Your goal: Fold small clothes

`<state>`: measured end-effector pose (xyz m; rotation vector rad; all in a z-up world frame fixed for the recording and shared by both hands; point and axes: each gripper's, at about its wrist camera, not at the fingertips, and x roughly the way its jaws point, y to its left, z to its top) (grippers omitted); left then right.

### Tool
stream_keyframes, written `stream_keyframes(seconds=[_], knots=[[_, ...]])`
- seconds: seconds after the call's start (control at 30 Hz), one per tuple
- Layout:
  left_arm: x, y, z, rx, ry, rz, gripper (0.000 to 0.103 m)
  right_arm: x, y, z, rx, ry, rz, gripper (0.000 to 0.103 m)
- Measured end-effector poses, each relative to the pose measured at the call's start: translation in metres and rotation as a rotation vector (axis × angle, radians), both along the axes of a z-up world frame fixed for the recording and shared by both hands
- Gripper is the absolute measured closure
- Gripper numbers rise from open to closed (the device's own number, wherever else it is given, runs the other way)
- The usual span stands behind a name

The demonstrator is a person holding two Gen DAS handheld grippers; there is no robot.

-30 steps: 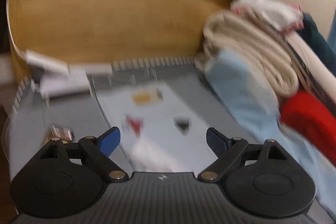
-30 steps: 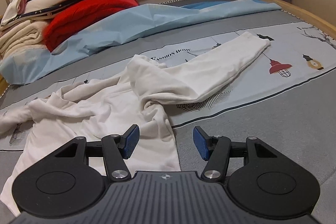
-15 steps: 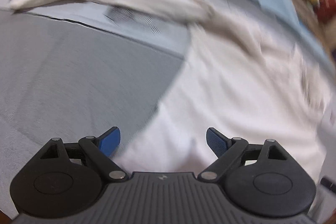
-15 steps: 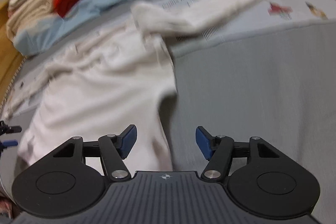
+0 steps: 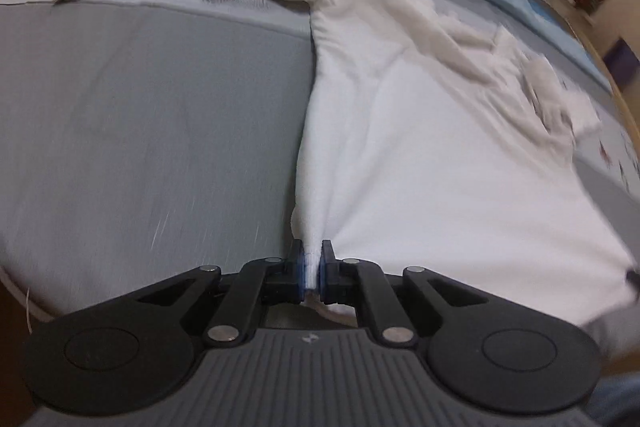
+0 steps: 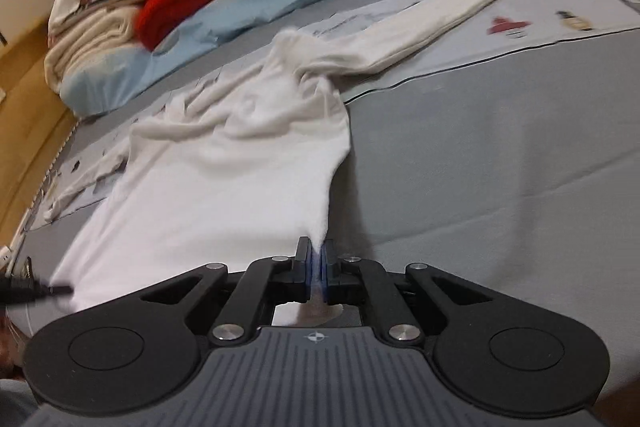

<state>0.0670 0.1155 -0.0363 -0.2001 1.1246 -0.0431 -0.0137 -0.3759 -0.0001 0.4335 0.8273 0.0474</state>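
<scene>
The left claw (image 5: 311, 269) and the right claw (image 6: 317, 269) are each closed tightly on a bottom corner of the white shirt (image 5: 420, 131), which spreads ahead of them on the grey bed cover (image 5: 152, 107).

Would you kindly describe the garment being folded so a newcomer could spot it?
On the grey patterned bedsheet, in front of the piled bedding, lies a white long-sleeved shirt. Only it is spread flat, one sleeve outstretched, its hem pinched by the left gripper and right gripper.
</scene>
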Motion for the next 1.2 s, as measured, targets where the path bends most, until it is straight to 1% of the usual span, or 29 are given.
stream_keyframes(seconds=[0.07,0.17,0.2,0.27,0.3,0.33,0.37,0.4,0.43,0.5,0.53,0.6,0.67,0.73,0.77,0.83,0.9,0.93,1.0,1.07,1.13,1.17,1.2], knots=[[-0.018,0.000,-0.010,0.006,0.029,-0.019,0.096,-0.019,-0.006,0.000,-0.009,0.025,0.016,0.099],[-0.031,-0.003,-0.024,0.050,0.084,-0.043,0.094,-0.036,0.002,-0.022,-0.046,0.109,0.053,0.099],[-0.034,-0.006,-0.024,0.076,0.085,-0.058,0.087,-0.039,0.005,-0.031,-0.055,0.136,0.061,0.099],[-0.037,-0.005,-0.021,0.127,0.076,-0.050,0.061,-0.046,0.010,-0.050,-0.106,0.203,0.078,0.098],[-0.036,-0.001,-0.019,0.145,0.074,-0.030,0.042,-0.045,0.011,-0.051,-0.115,0.206,0.091,0.097],[-0.036,0.006,-0.014,0.139,0.067,-0.008,0.031,-0.048,0.012,-0.047,-0.128,0.196,0.106,0.092],[-0.038,0.013,-0.007,0.115,0.052,0.017,0.028,-0.050,0.011,-0.044,-0.131,0.199,0.109,0.077],[-0.040,0.019,0.002,0.091,0.027,0.033,0.025,-0.051,0.009,-0.039,-0.135,0.207,0.098,0.058],[-0.041,0.024,0.011,0.068,-0.008,0.048,0.023,-0.053,0.004,-0.031,-0.145,0.205,0.069,0.051],[-0.033,0.036,0.032,0.039,-0.084,0.078,0.019,-0.050,-0.011,-0.013,-0.132,0.154,0.032,0.049],[-0.024,0.041,0.041,0.033,-0.113,0.090,0.018,-0.043,-0.017,-0.002,-0.104,0.122,0.013,0.049],[0.002,0.040,0.055,0.041,-0.158,0.108,0.018,-0.019,-0.031,0.017,-0.036,0.060,-0.043,0.046],[0.037,0.038,0.065,0.055,-0.200,0.122,0.017,0.017,-0.042,0.029,0.038,-0.007,-0.094,0.042],[0.077,0.026,0.064,0.054,-0.213,0.165,0.017,0.062,-0.051,0.027,0.101,-0.062,-0.164,0.041],[0.090,0.021,0.063,0.042,-0.217,0.183,0.017,0.083,-0.057,0.022,0.128,-0.068,-0.206,0.041],[0.121,0.016,0.051,0.001,-0.215,0.226,0.017,0.133,-0.071,0.005,0.182,-0.043,-0.299,0.041],[0.147,0.010,0.031,-0.036,-0.203,0.249,0.017,0.179,-0.078,-0.013,0.200,-0.006,-0.352,0.041],[0.157,0.008,0.022,-0.042,-0.195,0.252,0.017,0.204,-0.082,-0.023,0.195,0.010,-0.370,0.041],[0.171,0.003,0.004,-0.018,-0.165,0.232,0.017,0.241,-0.085,-0.036,0.157,0.024,-0.408,0.041],[0.186,-0.004,-0.006,0.030,-0.134,0.186,0.017,0.271,-0.088,-0.049,0.118,0.039,-0.443,0.041],[0.193,-0.007,-0.007,0.066,-0.154,0.173,0.017,0.293,-0.087,-0.066,0.052,0.091,-0.455,0.041],[0.197,-0.008,-0.006,0.077,-0.168,0.173,0.017,0.300,-0.082,-0.068,-0.017,0.088,-0.449,0.058],[0.196,-0.008,-0.007,0.079,-0.177,0.174,0.017,0.306,-0.073,-0.065,-0.123,0.064,-0.425,0.099]])
